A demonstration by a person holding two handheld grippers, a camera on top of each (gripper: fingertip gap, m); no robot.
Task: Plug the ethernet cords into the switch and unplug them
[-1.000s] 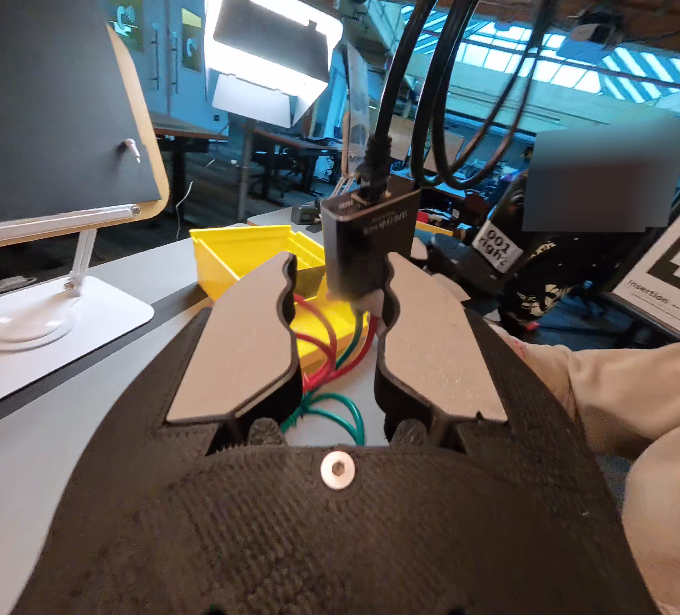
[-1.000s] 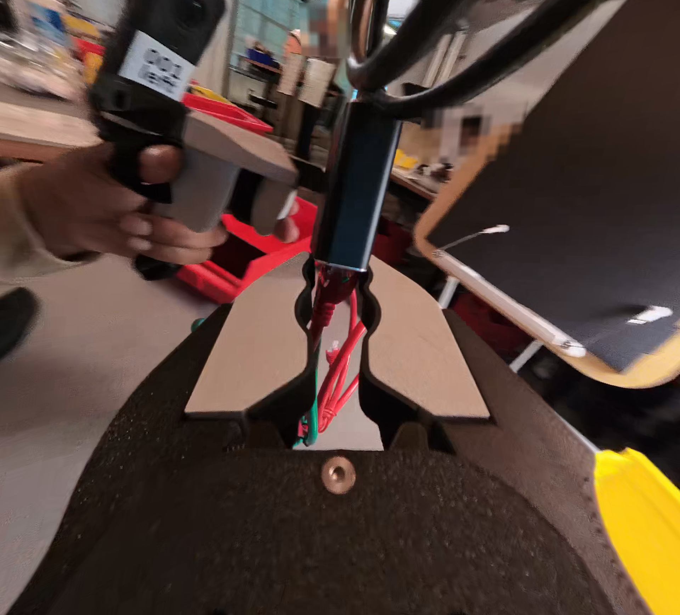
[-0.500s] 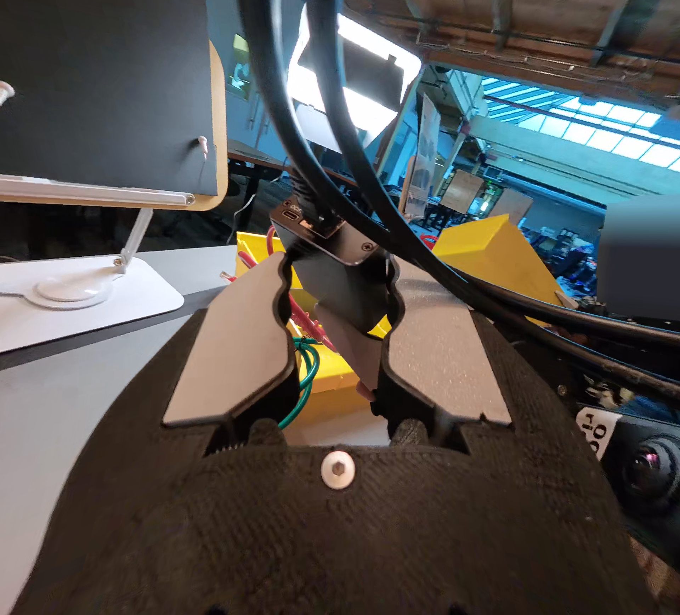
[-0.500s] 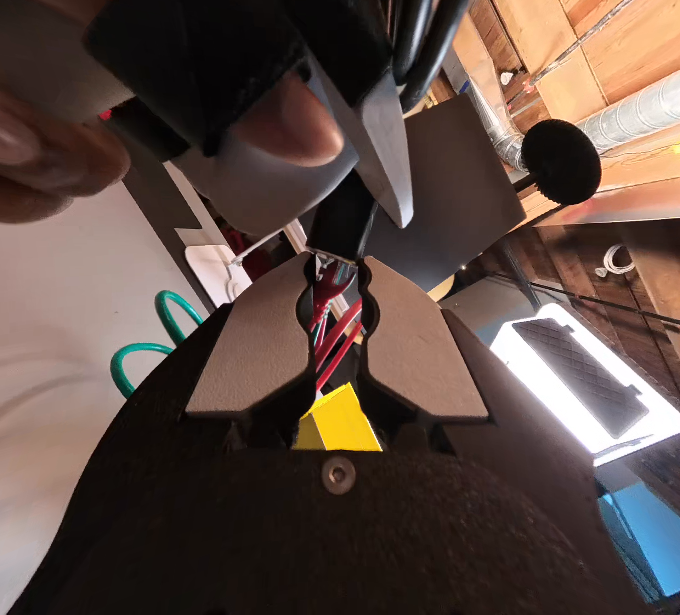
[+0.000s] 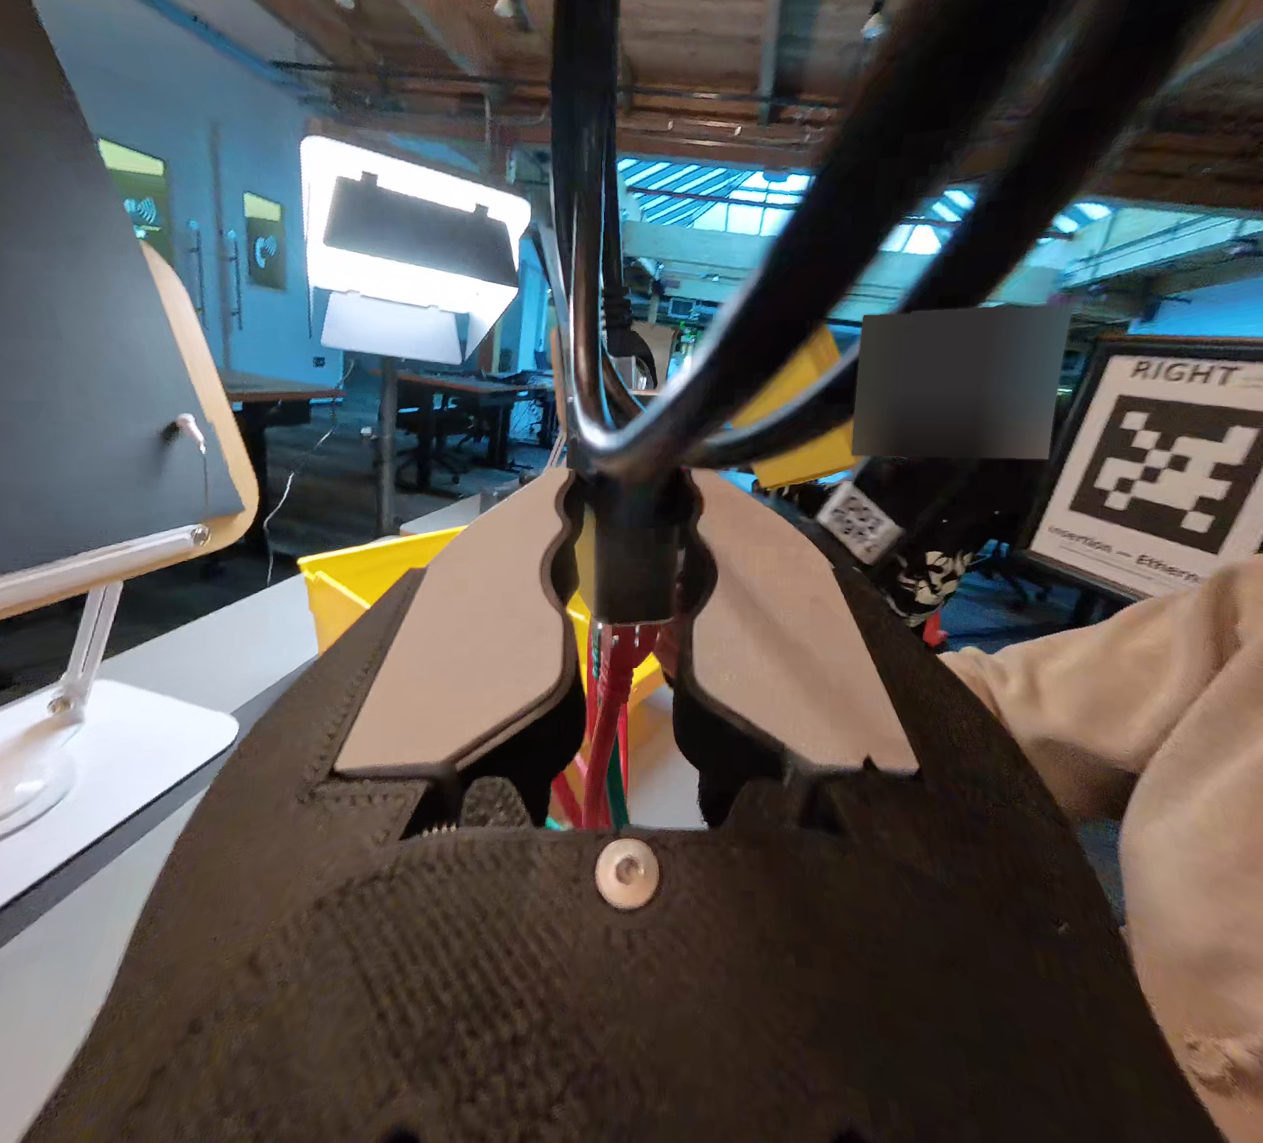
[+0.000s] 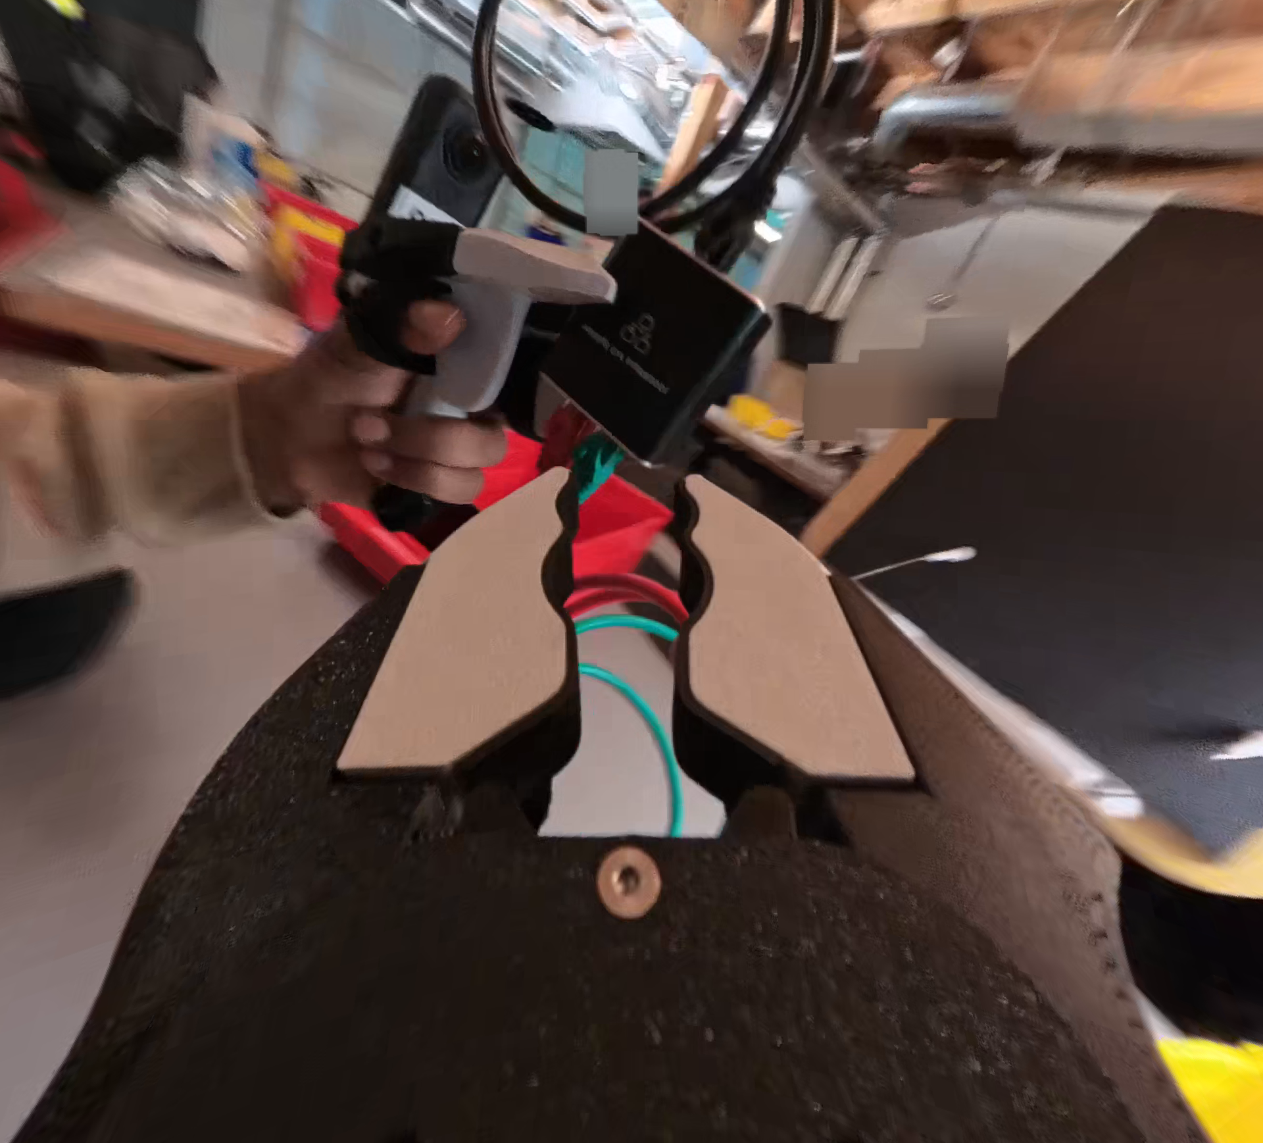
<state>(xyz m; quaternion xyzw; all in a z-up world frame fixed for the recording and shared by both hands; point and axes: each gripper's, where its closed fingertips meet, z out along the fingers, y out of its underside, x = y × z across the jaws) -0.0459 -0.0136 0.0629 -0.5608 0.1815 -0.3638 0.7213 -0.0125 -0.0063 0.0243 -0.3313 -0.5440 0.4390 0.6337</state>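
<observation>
Above the table, left gripper (image 5: 629, 553) clamps the switch (image 5: 632, 570); right gripper (image 6: 625, 515) fingers apart.

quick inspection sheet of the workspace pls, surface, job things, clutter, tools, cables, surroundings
surface: grey table, bare where visible.
job's things: black switch lifted off the table, red cord and green cord plugged into its lower end.
clutter: yellow bin, red bin, black board on a white stand.
grippers: left tool shut on the switch; right tool open, just below the switch, holding nothing.
cables: black cables loop up from the top of the switch; cord slack hangs toward the table.
surroundings: studio light, desks, wooden ceiling, marker sign.
</observation>
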